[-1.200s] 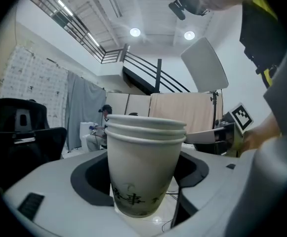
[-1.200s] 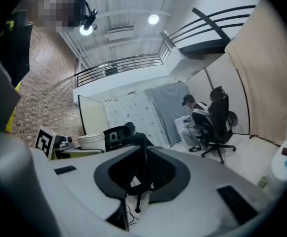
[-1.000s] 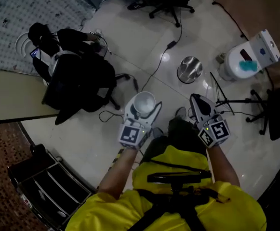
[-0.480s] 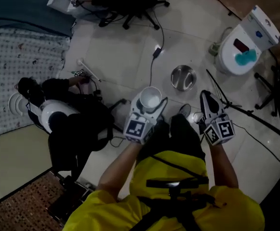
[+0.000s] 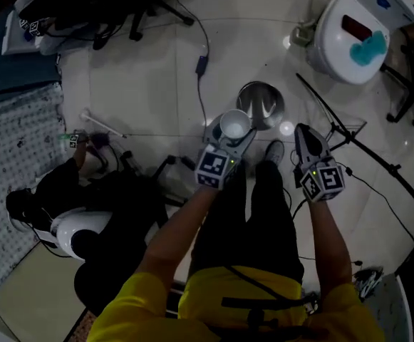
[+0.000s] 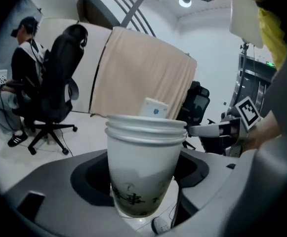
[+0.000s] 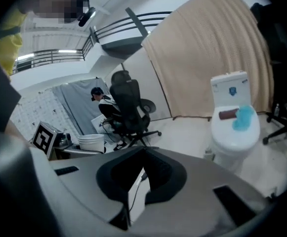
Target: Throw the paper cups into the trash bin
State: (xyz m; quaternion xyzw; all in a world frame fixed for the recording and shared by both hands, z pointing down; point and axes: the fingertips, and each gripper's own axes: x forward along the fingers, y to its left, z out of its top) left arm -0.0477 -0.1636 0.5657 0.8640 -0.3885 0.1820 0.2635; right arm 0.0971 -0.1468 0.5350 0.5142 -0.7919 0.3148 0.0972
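Left gripper (image 5: 231,137) is clamped on a stack of paper cups (image 6: 144,164), held upright between its jaws, just beside the metal trash bin (image 5: 265,107) on the floor. Best to bring the cups fully over the bin's mouth before releasing. Right gripper (image 7: 132,191) is closed and empty, near the bin.

Right tool (image 7: 142,162), jaws together; white toilet (image 7: 234,127) at right, black office chair (image 7: 128,105) at left, beige curtain (image 7: 207,58) behind
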